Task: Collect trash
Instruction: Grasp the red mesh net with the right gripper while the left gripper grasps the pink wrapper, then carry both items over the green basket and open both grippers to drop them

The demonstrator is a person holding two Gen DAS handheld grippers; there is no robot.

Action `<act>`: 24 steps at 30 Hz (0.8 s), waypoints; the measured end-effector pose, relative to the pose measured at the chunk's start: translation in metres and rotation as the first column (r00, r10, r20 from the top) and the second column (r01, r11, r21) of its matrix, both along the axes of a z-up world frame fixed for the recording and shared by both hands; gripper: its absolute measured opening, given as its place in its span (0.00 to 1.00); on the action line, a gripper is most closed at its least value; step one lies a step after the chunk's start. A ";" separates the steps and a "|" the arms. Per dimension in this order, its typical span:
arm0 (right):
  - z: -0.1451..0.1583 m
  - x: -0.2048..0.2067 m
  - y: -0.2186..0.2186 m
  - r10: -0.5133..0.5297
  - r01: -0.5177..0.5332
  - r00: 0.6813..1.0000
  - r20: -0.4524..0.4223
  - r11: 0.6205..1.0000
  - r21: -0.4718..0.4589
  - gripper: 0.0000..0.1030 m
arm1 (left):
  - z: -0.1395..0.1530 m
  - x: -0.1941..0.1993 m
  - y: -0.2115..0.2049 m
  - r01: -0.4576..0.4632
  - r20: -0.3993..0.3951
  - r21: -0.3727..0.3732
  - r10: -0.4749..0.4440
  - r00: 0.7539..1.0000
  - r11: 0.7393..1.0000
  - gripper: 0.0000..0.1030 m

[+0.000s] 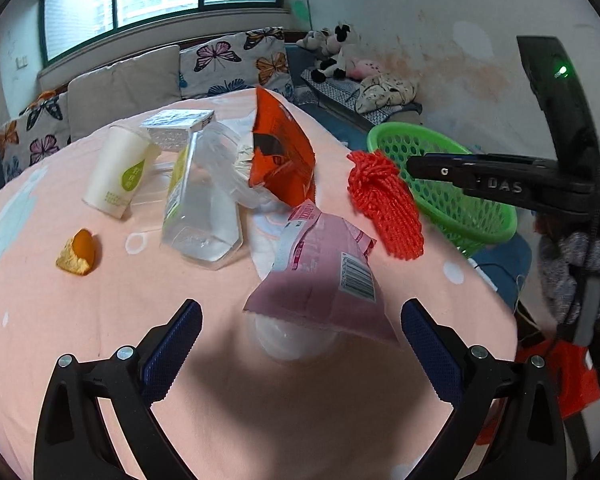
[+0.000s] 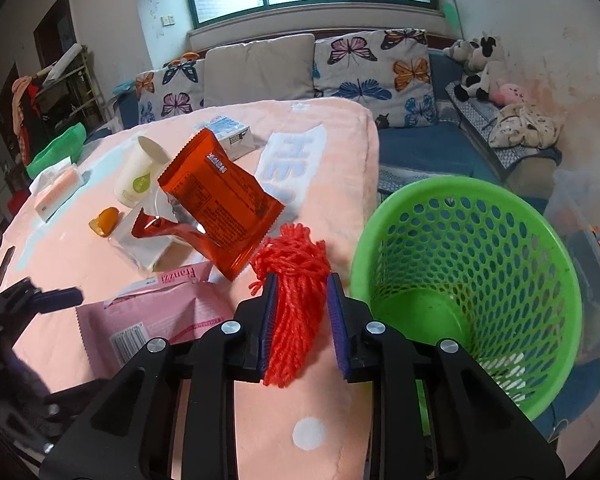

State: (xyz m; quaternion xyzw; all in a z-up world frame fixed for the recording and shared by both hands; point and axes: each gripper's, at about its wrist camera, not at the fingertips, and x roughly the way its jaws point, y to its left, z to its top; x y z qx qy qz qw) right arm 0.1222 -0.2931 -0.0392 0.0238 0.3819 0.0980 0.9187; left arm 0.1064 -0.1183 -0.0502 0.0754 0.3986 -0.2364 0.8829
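At nine o'clock of the green bin (image 2: pixel 466 300), the left gripper (image 1: pixel 300 344) gapes over a pink wrapper (image 1: pixel 324 280) while the right gripper (image 2: pixel 302 320) pinches the red net (image 2: pixel 296 300), whose loose mesh could snag or slip short of the rim.

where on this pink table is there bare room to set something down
Bare cloth lies left of the orange peel and in the near strip between the open left tongs. It is crowded from the paper cup through the clear bottle and orange wrapper to the pink wrapper.
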 end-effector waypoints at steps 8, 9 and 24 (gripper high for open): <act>-0.011 0.015 0.004 0.024 -0.023 0.999 -0.030 0.999 0.037 0.52 | -0.003 0.007 -0.005 0.024 0.009 -0.003 -0.024 1.000 1.000 0.93; -0.014 0.019 0.007 0.031 -0.030 0.999 -0.039 0.999 0.035 0.55 | -0.003 0.007 -0.005 0.027 0.009 -0.009 -0.027 1.000 1.000 0.93; -0.023 0.019 0.003 0.015 -0.015 0.999 -0.040 1.000 0.015 0.31 | -0.007 0.014 -0.015 0.077 0.012 -0.001 -0.077 0.997 0.997 0.73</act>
